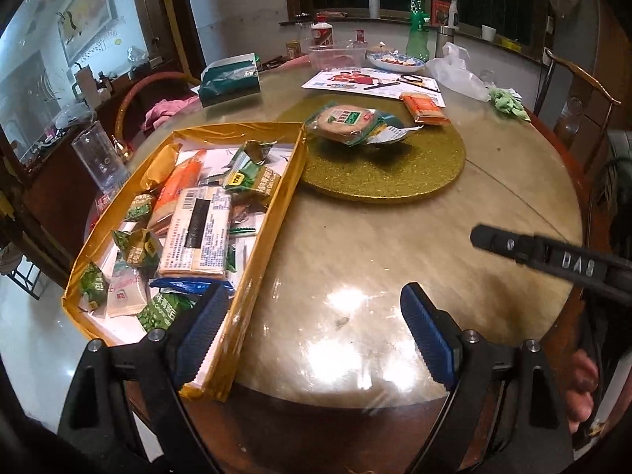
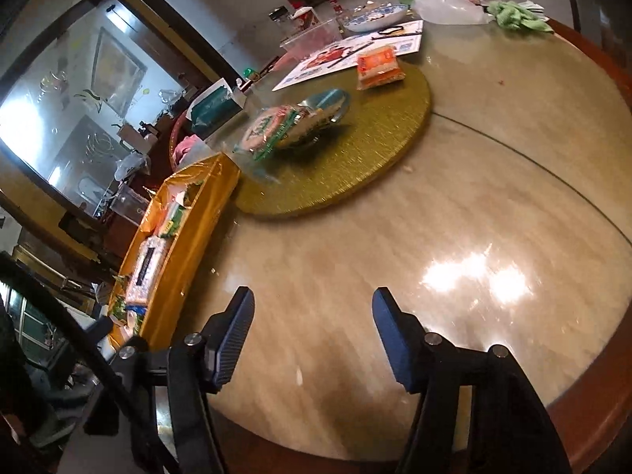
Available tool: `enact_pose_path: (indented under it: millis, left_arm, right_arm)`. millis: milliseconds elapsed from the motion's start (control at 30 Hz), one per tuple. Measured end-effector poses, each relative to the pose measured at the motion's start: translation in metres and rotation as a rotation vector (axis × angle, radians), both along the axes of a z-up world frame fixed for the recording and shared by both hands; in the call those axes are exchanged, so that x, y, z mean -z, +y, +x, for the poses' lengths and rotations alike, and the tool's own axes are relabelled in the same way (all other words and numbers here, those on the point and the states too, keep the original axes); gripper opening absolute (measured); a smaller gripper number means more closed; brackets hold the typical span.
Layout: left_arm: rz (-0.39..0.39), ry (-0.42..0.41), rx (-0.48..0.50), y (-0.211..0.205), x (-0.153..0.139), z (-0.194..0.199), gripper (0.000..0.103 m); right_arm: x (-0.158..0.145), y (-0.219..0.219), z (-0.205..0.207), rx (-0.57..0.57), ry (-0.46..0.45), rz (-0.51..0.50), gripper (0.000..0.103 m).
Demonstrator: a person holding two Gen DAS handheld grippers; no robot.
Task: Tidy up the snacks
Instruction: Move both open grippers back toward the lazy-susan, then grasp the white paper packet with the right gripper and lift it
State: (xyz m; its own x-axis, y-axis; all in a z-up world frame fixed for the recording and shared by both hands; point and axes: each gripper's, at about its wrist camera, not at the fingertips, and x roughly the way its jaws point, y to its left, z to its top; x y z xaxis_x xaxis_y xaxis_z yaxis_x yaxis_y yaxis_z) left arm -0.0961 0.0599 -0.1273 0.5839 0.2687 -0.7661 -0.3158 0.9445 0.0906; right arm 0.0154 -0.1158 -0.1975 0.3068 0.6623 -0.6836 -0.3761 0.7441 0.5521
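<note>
A gold box (image 1: 272,213) at the table's left edge holds several wrapped snacks, among them a large beige cracker pack (image 1: 197,229) and small green packets. On the gold round mat (image 1: 395,173) lie a round cake in a green wrapper (image 1: 347,122) and an orange snack pack (image 1: 424,107). My left gripper (image 1: 312,316) is open and empty above the table's front, its left finger over the box's near corner. My right gripper (image 2: 312,316) is open and empty over bare table; one of its fingers shows in the left wrist view (image 1: 545,254). The box (image 2: 189,237), cake (image 2: 276,128) and orange pack (image 2: 377,65) show in the right wrist view.
The round marble table (image 1: 395,256) carries a leaflet (image 1: 367,81), a bowl (image 1: 395,61), a green bottle (image 1: 417,35), a white plastic bag (image 1: 458,73), a green cloth (image 1: 507,102) and a tissue box (image 1: 231,79) at the back. A clear glass (image 1: 100,158) stands left of the box. Chairs surround the table.
</note>
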Motion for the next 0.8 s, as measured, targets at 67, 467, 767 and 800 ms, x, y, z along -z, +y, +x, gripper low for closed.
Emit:
enact_pose_path:
  millis: [67,467,767,800]
  left_arm:
    - [-0.001,-0.003,-0.006,0.004,0.002,0.001,0.089]
    - [-0.079,0.013,-0.02,0.032,0.017,0.006,0.089]
    - [-0.13,0.013,-0.025,0.051,0.02,0.012,0.089]
    - [-0.135,0.009,-0.026,0.052,0.02,0.012,0.089]
  right_arm:
    - [-0.002,0.005,0.006,0.002,-0.005,0.001,0.06]
    - [-0.006,0.033,0.057,0.049,0.03,-0.012,0.053]
    - [-0.01,0.077,0.126,0.104,0.04,-0.073,0.047]
    - [-0.007,0.083,0.133,0.105,0.038,-0.081,0.047]
